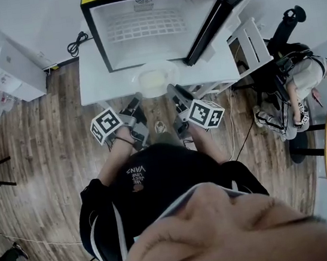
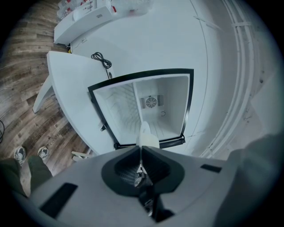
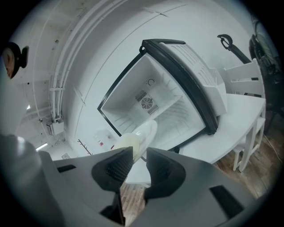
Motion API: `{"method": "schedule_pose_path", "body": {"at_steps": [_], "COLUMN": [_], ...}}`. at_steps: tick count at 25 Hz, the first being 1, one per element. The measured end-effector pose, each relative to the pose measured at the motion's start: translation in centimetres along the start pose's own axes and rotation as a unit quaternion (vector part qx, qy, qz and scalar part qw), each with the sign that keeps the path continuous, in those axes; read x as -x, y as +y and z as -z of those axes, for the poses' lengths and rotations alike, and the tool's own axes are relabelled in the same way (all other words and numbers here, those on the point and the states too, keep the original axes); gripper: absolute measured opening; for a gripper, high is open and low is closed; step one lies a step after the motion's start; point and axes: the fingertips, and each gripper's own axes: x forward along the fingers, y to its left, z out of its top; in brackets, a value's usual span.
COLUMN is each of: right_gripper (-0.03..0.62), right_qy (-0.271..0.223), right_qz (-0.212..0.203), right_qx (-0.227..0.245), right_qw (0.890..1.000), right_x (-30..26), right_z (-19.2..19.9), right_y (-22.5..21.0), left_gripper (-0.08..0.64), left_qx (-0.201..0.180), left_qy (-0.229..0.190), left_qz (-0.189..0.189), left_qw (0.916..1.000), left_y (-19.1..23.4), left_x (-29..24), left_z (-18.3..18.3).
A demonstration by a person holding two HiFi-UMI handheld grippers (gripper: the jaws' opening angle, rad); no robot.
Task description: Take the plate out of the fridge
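Jaws on left gripper (image 2: 141, 148): nearly together, pinching thin rim of round white plate w/ pale-yellow centre (image 2: 145, 135). Jaws on right gripper (image 3: 140, 153): partway apart, gripping opposite rim. Plate between both jaws, outside open black-framed white fridge (image 1: 148, 23), over white counter (image 1: 98, 75). Risk: uneven pull, then tilt, slip, drop.

Head camera: overhead, steeply down at the fridge (image 1: 154, 22). Cameras on my left tool (image 2: 141, 150), right tool (image 3: 140, 150): close, sharing its open interior.
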Motion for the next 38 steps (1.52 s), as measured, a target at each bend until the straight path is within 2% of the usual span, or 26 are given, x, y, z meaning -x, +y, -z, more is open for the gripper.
{"method": "schedule_pose_path", "body": {"at_steps": [38], "right_gripper": [0.101], "right_qy": [0.016], "right_qz": [0.011], "right_qx": [-0.005], "right_qw": [1.0], "right_x": [-0.5], "right_z": [2.5], "right_y": [-0.7], "left_gripper": [0.028], "left_qx": [0.003], "left_qy": [0.011], "left_qz": [-0.013], "left_qw": [0.9998], "left_y": [2.3], "left_x": [0.8], "left_z": [0.1]}}
